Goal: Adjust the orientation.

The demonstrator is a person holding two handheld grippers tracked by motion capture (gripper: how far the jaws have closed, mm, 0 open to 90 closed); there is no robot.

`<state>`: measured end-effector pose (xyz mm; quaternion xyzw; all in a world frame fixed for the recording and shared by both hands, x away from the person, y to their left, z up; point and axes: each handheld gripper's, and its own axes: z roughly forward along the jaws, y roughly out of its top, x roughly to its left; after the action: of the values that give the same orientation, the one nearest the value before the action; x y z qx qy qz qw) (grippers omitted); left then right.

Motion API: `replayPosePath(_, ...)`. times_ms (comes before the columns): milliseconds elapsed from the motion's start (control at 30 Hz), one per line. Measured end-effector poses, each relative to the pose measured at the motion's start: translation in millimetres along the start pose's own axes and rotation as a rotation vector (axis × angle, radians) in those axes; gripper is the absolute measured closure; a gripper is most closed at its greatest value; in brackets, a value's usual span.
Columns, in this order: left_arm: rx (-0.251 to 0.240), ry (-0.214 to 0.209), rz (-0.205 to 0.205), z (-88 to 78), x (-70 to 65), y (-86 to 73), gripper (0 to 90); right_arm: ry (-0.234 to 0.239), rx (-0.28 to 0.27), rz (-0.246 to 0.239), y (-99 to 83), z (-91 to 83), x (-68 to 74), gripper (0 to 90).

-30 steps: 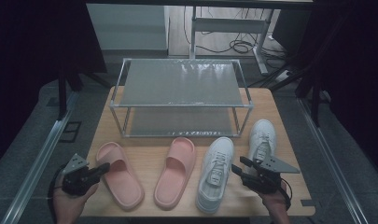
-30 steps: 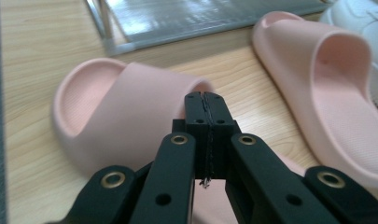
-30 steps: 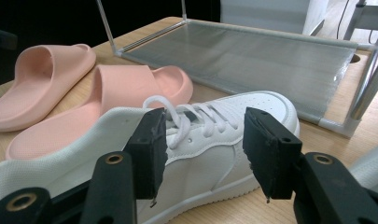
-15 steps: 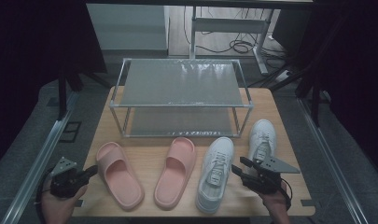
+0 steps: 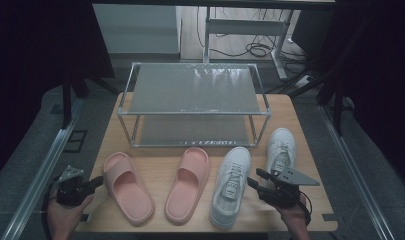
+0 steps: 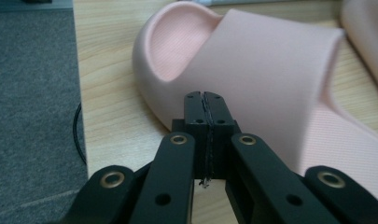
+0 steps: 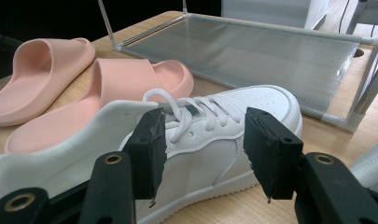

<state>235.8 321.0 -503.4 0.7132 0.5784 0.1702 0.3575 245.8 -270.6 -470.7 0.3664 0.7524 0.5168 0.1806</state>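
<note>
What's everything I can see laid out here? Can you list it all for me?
Slippers: two, pink, side by side on the table's near left; left slipper, right slipper.
Sneakers: two, white, laced, on the near right; left sneaker, right sneaker.
Shoe rack: one, two-tier, silvery frame with grey shelves, at the back of the table, nothing on it.
Table: one, light wood.
Cables: dark, on the floor behind the table.
Left gripper: one, black, jaws shut, pointing at the left slipper from the table's left edge.
Right gripper: one, black, jaws open, beside the left sneaker.
Hands: two, one holding each gripper, at the bottom of the high view.
</note>
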Motion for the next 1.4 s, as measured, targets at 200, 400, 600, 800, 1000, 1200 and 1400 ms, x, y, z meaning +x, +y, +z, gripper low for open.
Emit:
replayPosePath(200,0.022,-0.001,-0.020,11.3,7.8,0.2,90.0,0.000,0.006,-0.001,-1.1,1.8,-0.2,49.3)
replayPosePath(400,0.037,-0.001,-0.021,19.5,10.4,1.9,90.0,-0.002,0.015,0.001,-2.3,2.5,-0.5,49.3)
replayPosePath(600,0.044,-0.005,-0.015,22.5,12.4,4.1,90.0,-0.006,0.011,0.002,-2.5,2.1,-1.5,49.4)
replayPosePath(800,0.046,-0.018,-0.003,27.1,12.1,7.5,90.0,-0.005,0.015,0.001,-2.9,2.7,-1.2,49.4)
replayPosePath(1000,0.056,-0.038,0.015,35.1,9.2,12.3,90.0,-0.006,0.014,0.003,-3.1,2.7,-1.5,49.4)
replayPosePath(1200,0.057,-0.058,0.027,44.4,4.4,19.2,90.0,-0.006,0.019,0.002,-3.7,3.3,-1.7,49.4)
replayPosePath(1400,0.065,-0.082,0.047,54.7,-4.6,26.2,90.0,-0.005,0.019,0.002,-4.0,3.5,-1.8,49.4)
